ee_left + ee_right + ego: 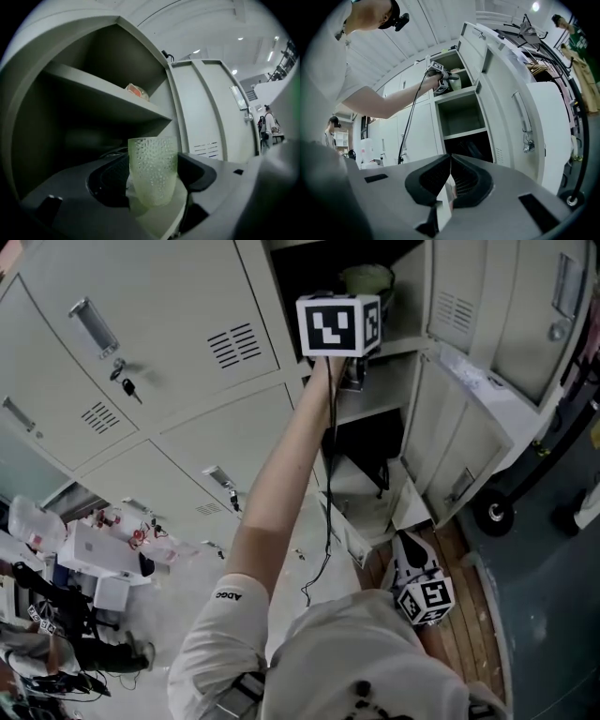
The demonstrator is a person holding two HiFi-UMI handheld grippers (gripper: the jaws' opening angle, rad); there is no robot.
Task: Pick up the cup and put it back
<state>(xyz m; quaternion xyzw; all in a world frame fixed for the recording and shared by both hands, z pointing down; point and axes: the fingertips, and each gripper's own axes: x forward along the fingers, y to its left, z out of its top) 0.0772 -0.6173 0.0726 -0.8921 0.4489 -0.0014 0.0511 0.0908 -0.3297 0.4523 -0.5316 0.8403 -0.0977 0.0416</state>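
While held up at the open top compartment of a grey metal locker (98,91), a pale green dimpled translucent cup (153,164) is pinched by the left gripper (153,185); the right gripper's (449,180) jaws are pressed together, empty.

Left arm (281,484) outstretched, left gripper (152,180) level, jaws clamped on the cup (153,161); right gripper (449,164) low, jaws together.

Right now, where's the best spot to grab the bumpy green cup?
The cup by its side wall, mid-height, coming in level from the side, as the left gripper holds it: it stands upright, and its bumpy walls narrow toward the base.
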